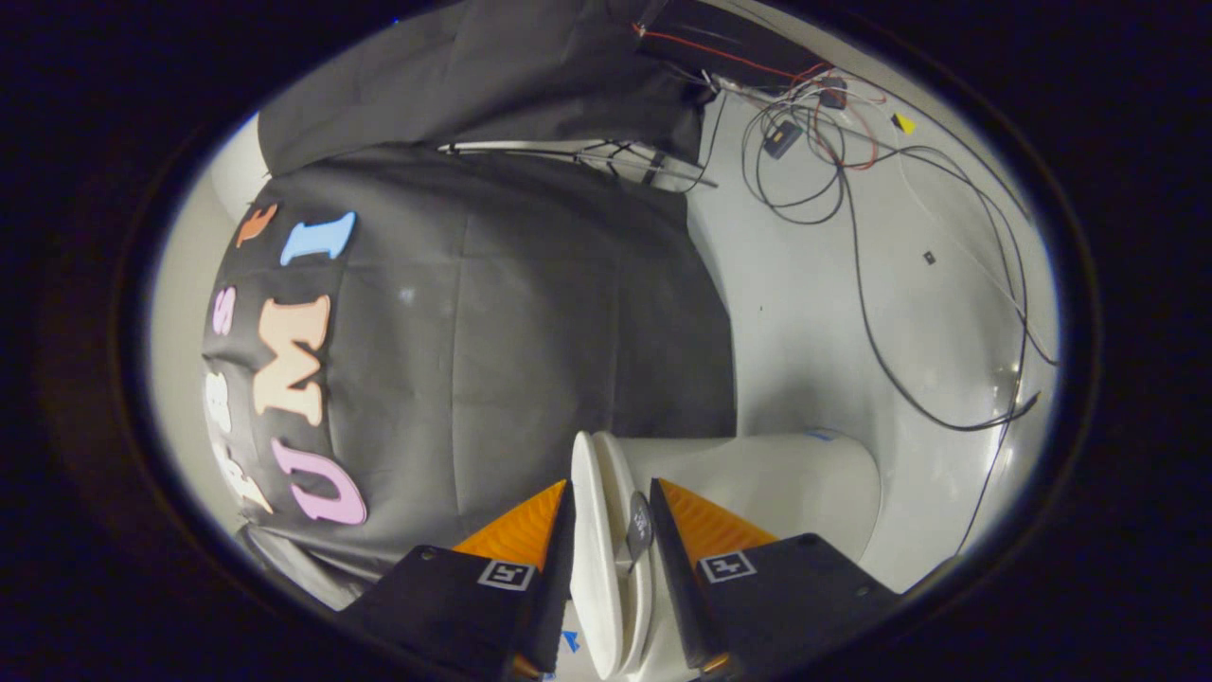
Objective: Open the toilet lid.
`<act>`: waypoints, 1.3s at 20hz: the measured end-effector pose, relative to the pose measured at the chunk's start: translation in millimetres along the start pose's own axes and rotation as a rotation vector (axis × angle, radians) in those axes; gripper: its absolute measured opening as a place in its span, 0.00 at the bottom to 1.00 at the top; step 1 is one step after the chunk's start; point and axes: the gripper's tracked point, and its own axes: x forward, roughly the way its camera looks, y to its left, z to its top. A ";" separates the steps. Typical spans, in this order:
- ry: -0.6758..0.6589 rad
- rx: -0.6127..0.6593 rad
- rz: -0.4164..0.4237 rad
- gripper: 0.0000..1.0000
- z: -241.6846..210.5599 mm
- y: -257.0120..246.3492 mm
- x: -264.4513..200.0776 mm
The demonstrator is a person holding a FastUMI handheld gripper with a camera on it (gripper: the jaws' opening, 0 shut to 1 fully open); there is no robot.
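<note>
Already the gripper (611, 516) has its fingers set either side of the toilet lid (589, 530), apparently pinching its edge (contact looks snug, hard to confirm). Risk, I judge: the smooth lid slips free and drops onto the toilet bowl (786, 483).

The handheld 2-finger gripper (611, 502) has 2 dark, blocky matte finger mounts. Each carries 1 small square black-and-white marker tag. Its wedge-shaped fingers are ribbed.

Tongs (611, 511) astride upright toilet lid (592, 549)
</note>
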 end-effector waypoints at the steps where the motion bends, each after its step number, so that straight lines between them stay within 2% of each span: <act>1: -0.002 0.018 0.000 0.49 -0.2 -1.4 -0.3; 5: 0.052 0.046 -0.009 0.49 -18.1 -11.8 5.6; 8: 0.092 0.056 0.054 0.49 -25.2 -0.9 11.9; 12: 0.111 0.064 0.040 0.48 -23.6 -6.6 20.0; 18: 0.165 0.078 -0.017 0.19 -32.2 -19.0 27.2; 19: 0.180 0.076 -0.019 0.11 -33.7 -16.1 29.4; 21: 0.201 0.058 -0.016 0.05 -37.4 -12.8 31.6; 26: 0.272 -0.048 -0.061 0.02 -39.6 -7.4 28.4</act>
